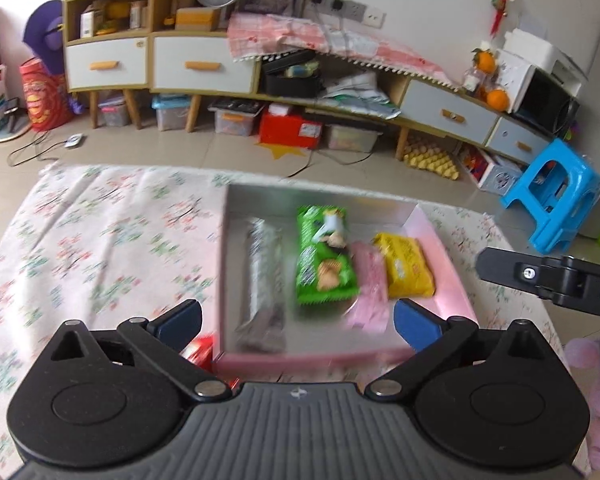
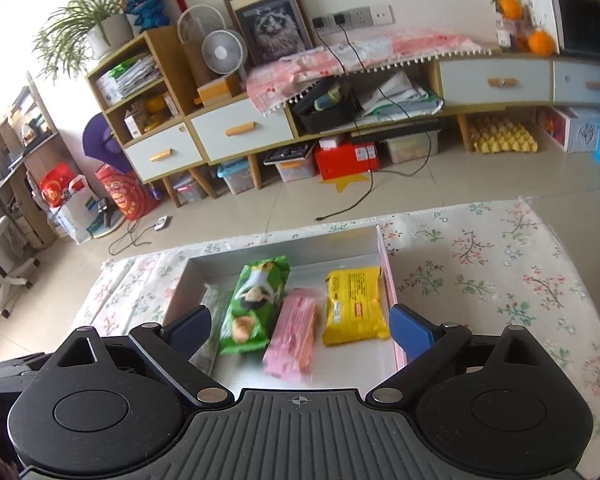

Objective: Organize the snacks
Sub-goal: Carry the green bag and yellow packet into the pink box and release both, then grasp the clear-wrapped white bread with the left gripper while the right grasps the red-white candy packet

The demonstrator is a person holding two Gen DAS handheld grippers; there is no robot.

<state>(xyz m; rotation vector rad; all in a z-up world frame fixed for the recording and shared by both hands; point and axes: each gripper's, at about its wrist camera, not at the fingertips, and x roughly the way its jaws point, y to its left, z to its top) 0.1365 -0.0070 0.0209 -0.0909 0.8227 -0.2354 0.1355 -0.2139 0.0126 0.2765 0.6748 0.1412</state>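
Observation:
A pink box with a silver inside (image 1: 440,248) (image 2: 386,264) sits on the floral tablecloth. It holds a grey-white bar (image 1: 262,280), a green biscuit pack (image 1: 324,256) (image 2: 256,304), a pink pack (image 1: 370,284) (image 2: 296,332) and a yellow pack (image 1: 406,266) (image 2: 354,306). My left gripper (image 1: 298,322) is open and empty above the box's near edge. My right gripper (image 2: 300,330) is open and empty over the packs. A red snack (image 1: 200,350) lies outside the box by my left finger, partly hidden.
The right gripper's arm (image 1: 548,276) shows at the right of the left wrist view. The floral cloth (image 1: 100,248) (image 2: 500,264) covers the table. Beyond the table edge are tiled floor, a low cabinet (image 2: 244,128) and a blue stool (image 1: 552,196).

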